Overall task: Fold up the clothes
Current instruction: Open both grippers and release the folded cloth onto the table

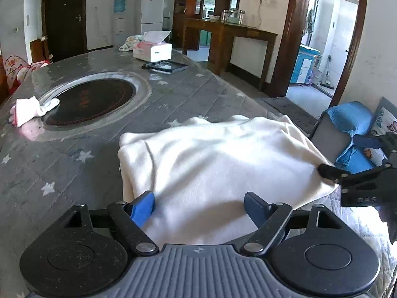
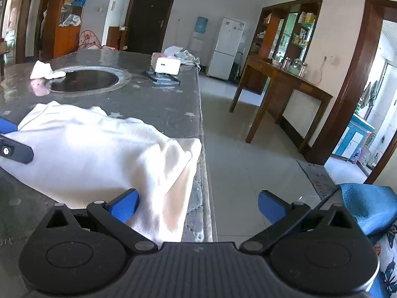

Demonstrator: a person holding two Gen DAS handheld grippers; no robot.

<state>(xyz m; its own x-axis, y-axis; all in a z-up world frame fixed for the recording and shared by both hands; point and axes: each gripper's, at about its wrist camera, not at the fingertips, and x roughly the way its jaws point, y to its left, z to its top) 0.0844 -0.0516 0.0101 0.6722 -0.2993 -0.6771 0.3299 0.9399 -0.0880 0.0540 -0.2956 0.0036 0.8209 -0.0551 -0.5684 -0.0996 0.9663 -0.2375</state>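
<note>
Two grippers' jaws spread over cream garment (image 1: 223, 159); no legible writing.

Left wrist view sits low and close over the cloth (image 1: 223, 161), facing along the table (image 1: 74, 149). Right wrist view sits at the table's corner, facing along its edge. Both share cloth, inset ring (image 2: 84, 78), tissue box (image 1: 152, 51), fridge (image 2: 227, 47).

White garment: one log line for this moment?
white garment bunched at table edge | left gripper open | right gripper open
</note>
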